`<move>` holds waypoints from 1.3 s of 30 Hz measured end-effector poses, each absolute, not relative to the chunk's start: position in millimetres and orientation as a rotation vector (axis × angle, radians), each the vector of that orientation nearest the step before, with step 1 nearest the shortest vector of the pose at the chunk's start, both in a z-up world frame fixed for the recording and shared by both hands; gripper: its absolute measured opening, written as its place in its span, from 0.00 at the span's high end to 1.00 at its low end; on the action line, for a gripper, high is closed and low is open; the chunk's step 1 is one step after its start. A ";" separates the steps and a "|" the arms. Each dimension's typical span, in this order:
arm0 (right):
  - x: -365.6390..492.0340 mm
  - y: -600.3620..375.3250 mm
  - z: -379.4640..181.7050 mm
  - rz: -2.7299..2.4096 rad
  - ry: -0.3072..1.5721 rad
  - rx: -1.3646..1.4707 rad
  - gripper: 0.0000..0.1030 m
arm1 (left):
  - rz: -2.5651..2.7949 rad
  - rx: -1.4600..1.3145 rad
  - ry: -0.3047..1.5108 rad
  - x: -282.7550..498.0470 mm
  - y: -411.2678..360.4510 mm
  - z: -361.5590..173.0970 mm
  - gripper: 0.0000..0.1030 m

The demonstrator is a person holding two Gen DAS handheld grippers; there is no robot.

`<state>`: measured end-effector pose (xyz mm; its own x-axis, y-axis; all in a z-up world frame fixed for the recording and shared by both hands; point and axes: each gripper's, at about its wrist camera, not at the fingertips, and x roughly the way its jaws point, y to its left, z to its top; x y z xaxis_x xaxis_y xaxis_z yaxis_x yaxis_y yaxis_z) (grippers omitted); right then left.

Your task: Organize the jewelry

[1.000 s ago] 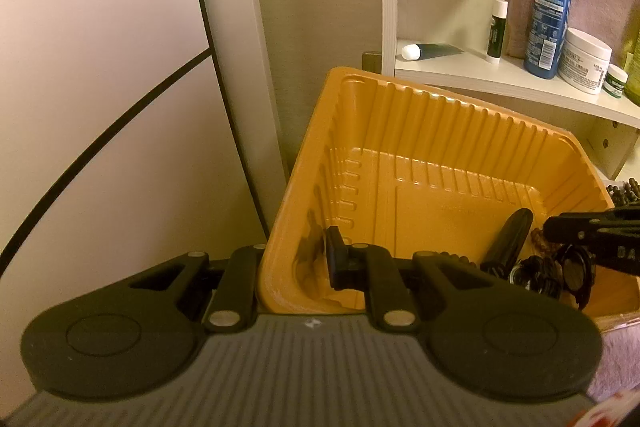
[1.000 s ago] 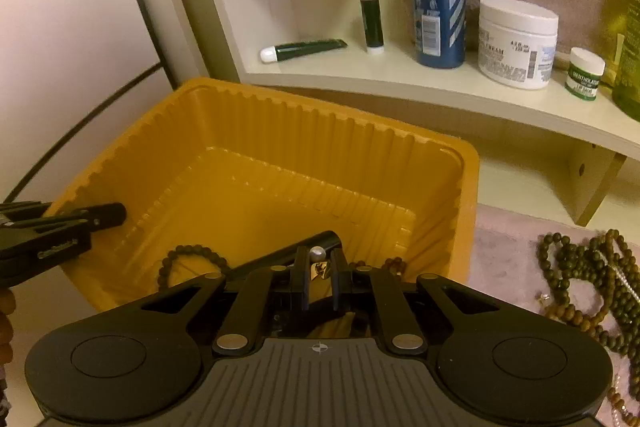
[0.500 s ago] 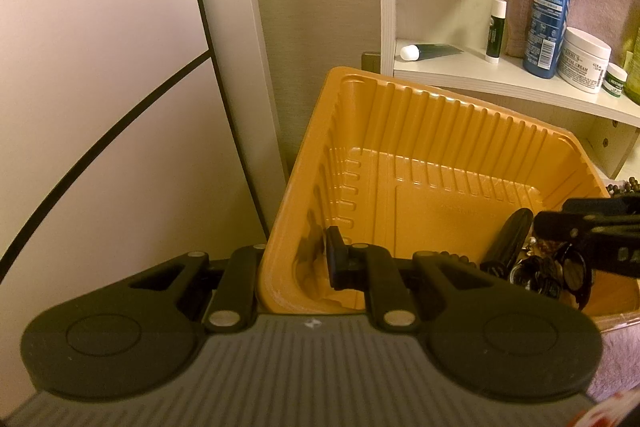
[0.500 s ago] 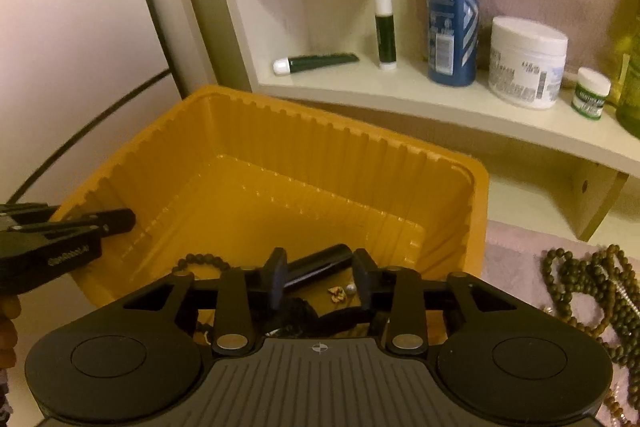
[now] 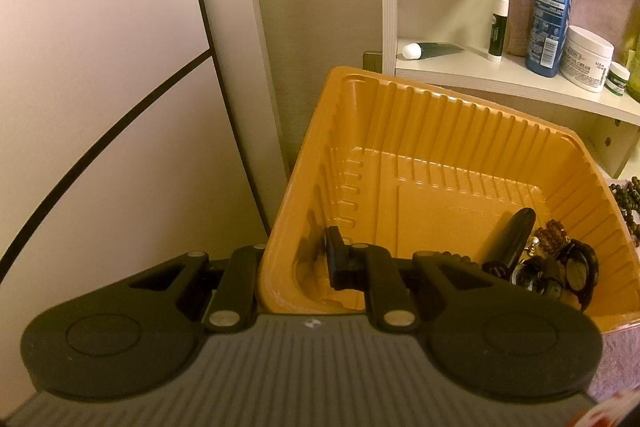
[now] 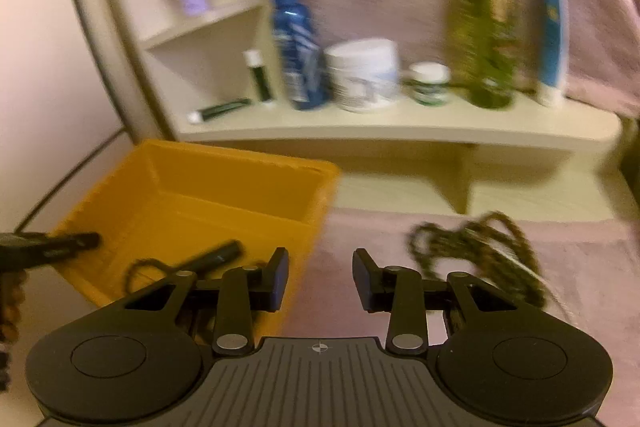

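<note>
The tray is pinched by its near wall in the closed left tool, so it is held steady. The right tool is empty, its jaws having just been opening, and is poised over the pink cloth between tray and beads. Some jewelry is already laid in the tray's corner. The beads should next be approached low and gathered at a bunched strand, so that nothing is left trailing when lifted.
</note>
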<state>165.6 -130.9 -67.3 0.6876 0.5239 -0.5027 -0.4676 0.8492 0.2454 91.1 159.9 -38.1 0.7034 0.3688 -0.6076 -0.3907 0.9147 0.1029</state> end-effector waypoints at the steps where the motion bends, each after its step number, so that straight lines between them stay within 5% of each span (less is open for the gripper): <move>1: 170.2 -134.4 -70.9 0.550 0.598 0.086 0.64 | 0.422 -0.034 0.669 91.2 159.8 -38.0 0.86; 14: 213.1 -131.7 -105.1 0.607 0.626 -0.100 0.79 | 0.424 -0.033 0.673 92.7 159.6 -38.3 0.86; 26: 225.8 -121.9 -120.4 0.579 0.651 -0.218 0.82 | 0.425 -0.034 0.673 92.5 159.5 -38.7 0.86; 30: 226.2 -121.4 -120.5 0.573 0.649 -0.217 0.91 | 0.425 -0.034 0.673 92.2 159.4 -38.7 0.86; 39: 222.7 -122.7 -112.8 0.578 0.622 -0.200 0.92 | 0.425 -0.034 0.673 92.3 159.5 -38.7 0.86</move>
